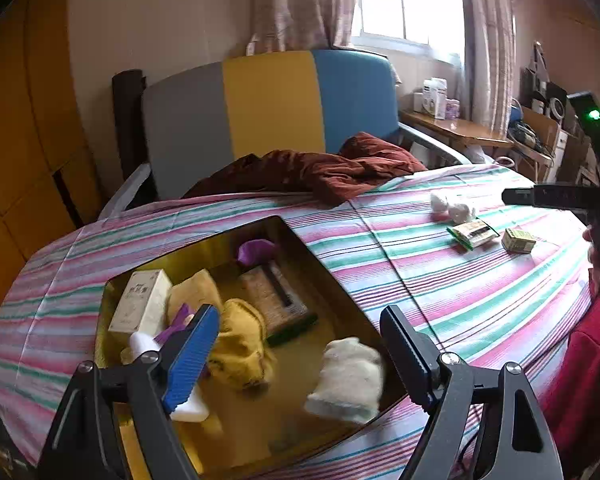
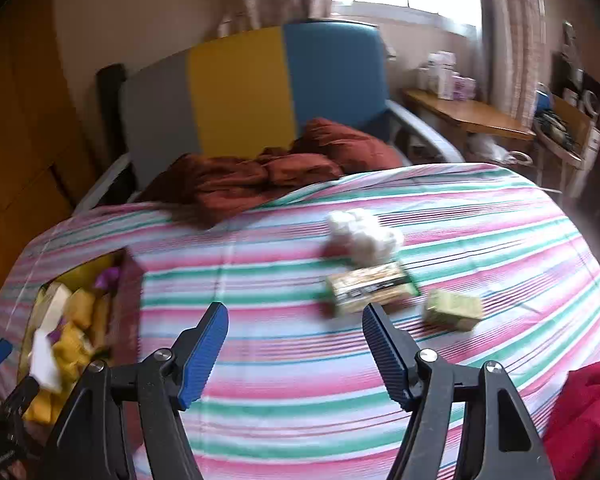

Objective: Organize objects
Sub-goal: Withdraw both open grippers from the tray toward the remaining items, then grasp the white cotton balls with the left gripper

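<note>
My left gripper (image 1: pixel 300 344) is open and empty above a gold box (image 1: pixel 312 248) on the striped bed. In the box lie a white fluffy sock (image 1: pixel 348 380), blurred as if in motion, yellow cloths (image 1: pixel 240 340), a cream carton (image 1: pixel 142 300), a purple item (image 1: pixel 254 250) and a woven pack (image 1: pixel 276 296). My right gripper (image 2: pixel 296 336) is open and empty over the bed, just short of a flat green-edged packet (image 2: pixel 370 286). Beyond it lie white fluffy socks (image 2: pixel 364 234) and to its right a small green box (image 2: pixel 454 308). The gold box also shows in the right wrist view (image 2: pixel 128 280).
A crumpled rust-brown blanket (image 1: pixel 320 168) lies at the head of the bed, before a grey, yellow and blue headboard (image 1: pixel 272 100). A wooden side table (image 1: pixel 452 128) with boxes stands at the right. Red cloth (image 2: pixel 584 420) lies at the bed's near right edge.
</note>
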### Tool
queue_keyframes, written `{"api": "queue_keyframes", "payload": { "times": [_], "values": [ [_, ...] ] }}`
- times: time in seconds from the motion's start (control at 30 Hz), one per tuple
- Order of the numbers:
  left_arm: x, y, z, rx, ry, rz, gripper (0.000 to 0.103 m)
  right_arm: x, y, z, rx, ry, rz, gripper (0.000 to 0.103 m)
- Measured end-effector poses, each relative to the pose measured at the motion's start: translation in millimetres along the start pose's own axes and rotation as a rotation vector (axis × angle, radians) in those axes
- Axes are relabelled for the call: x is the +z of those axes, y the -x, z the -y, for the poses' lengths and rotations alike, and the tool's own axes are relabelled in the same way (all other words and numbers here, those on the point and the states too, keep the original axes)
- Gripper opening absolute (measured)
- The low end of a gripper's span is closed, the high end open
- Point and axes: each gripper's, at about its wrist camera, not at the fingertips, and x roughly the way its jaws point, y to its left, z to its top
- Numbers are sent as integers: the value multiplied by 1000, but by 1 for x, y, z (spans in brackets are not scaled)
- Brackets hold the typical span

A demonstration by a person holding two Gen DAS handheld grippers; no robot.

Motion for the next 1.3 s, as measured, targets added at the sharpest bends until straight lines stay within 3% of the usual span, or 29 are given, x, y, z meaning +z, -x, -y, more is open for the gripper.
{"api": "queue_keyframes", "payload": {
  "times": [0.2, 0.47, 0.77, 0.93, 1.17, 1.3],
  "values": [
    [9, -10, 20, -25, -47, -8, 83, 19, -10, 36, -66, -47, 23, 71],
    [24, -27, 39, -53, -87, -40, 85, 16, -35, 83, -157, -146, 32, 71],
    [51, -62, 68, -139, -77, -127, 85, -4, -36, 155, -209, -473, 18, 71],
    [70, -82, 92, -194, -63, -171, 85, -16, -34, 185, -178, -625, 9, 71],
    [101, -125, 127, -229, -47, -227, 85, -18, -35, 189, -118, -660, 6, 71],
    [118, -160, 139, -221, -19, -265, 79, -18, -39, 186, -75, -654, -9, 71]
  ]
}}
